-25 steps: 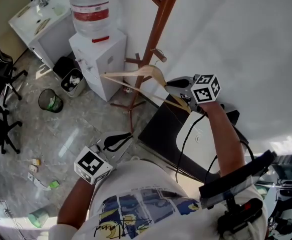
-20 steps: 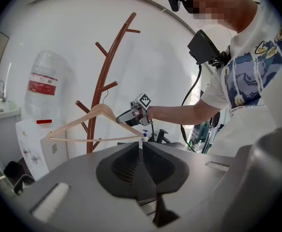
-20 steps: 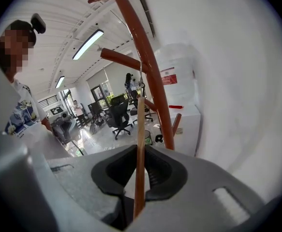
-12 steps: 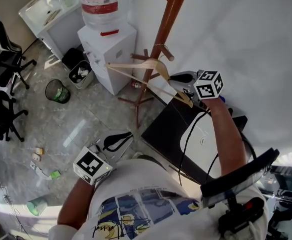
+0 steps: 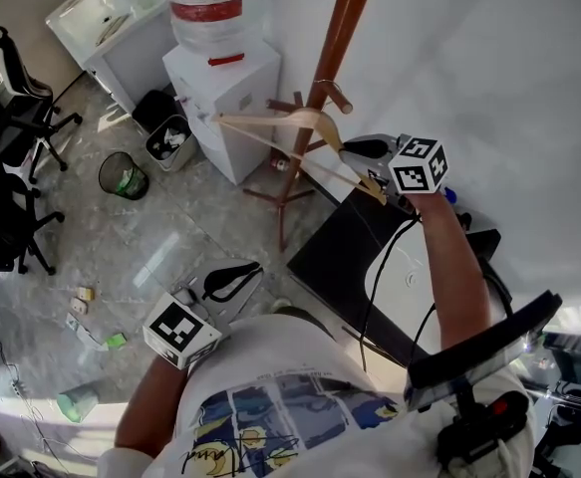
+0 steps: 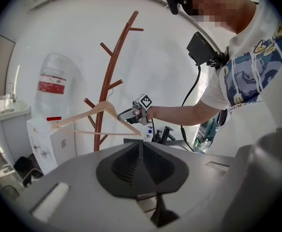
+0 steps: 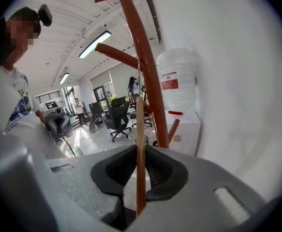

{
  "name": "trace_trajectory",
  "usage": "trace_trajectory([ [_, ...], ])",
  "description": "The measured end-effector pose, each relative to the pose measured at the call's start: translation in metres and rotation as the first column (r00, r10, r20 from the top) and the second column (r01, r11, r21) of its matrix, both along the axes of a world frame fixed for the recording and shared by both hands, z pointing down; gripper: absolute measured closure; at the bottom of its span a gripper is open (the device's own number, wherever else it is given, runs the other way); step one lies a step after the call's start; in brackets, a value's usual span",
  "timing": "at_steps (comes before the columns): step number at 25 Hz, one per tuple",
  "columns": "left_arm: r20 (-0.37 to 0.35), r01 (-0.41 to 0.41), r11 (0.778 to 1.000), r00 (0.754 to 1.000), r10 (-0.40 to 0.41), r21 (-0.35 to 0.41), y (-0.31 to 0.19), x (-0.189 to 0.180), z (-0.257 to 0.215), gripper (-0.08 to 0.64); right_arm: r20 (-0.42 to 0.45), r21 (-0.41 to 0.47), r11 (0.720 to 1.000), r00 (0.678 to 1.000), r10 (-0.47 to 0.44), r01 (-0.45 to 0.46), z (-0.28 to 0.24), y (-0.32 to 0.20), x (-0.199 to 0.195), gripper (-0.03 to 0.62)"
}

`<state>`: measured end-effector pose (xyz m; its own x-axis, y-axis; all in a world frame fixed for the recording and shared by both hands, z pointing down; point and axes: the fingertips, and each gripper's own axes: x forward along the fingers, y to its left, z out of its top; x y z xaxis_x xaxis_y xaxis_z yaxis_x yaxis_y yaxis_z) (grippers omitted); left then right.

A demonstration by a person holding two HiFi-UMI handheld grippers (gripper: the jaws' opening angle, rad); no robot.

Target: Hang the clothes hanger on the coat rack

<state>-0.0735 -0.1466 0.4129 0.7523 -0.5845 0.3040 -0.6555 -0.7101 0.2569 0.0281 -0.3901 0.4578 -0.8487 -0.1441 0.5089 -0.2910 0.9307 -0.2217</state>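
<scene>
The wooden hanger [image 5: 275, 125] hangs in the air beside the brown coat rack [image 5: 342, 38]. My right gripper [image 5: 358, 155] is shut on the hanger's sloping arm near its right end. Its metal hook [image 5: 320, 88] sits right at a short peg [image 5: 338, 99]; I cannot tell whether it rests on it. In the right gripper view the hanger [image 7: 140, 129] runs edge-on between the pads of the right gripper [image 7: 140, 164], with the rack pole [image 7: 143, 66] just behind. My left gripper [image 5: 238, 273] is low and apart, shut on nothing. The left gripper [image 6: 140, 153] faces the hanger [image 6: 95, 117] and rack [image 6: 112, 71].
A white water dispenser [image 5: 228, 93] with a big bottle stands left of the rack. Bins [image 5: 165, 137] and a wire basket [image 5: 123, 175] sit on the floor, office chairs [image 5: 11, 167] further left. A black table [image 5: 335, 257] lies under my right arm, by the white wall [image 5: 489, 68].
My right gripper has carried the hanger a little closer to the rack pole, bringing the hook up to the peg. The left gripper has stayed where it was.
</scene>
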Motion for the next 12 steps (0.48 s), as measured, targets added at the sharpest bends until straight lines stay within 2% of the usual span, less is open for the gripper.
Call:
trace_trajectory([
  [4, 0.005, -0.009, 1.000, 1.000, 0.009, 0.004, 0.003, 0.000, -0.002, 0.531, 0.021, 0.029, 0.999, 0.999, 0.036, -0.036, -0.003, -0.003, 0.002, 0.534],
  [9, 0.007, -0.030, 0.999, 1.000, 0.030, 0.019, 0.009, 0.001, -0.005, 0.531, 0.036, 0.063, 0.994, 0.996, 0.085, -0.087, -0.006, -0.004, 0.007, 0.470],
  [12, 0.005, -0.040, 0.999, 0.999, 0.040, 0.016, 0.013, -0.001, -0.007, 0.531, 0.040, 0.095, 0.986, 0.990, 0.134, -0.137, -0.011, -0.006, 0.014, 0.457],
])
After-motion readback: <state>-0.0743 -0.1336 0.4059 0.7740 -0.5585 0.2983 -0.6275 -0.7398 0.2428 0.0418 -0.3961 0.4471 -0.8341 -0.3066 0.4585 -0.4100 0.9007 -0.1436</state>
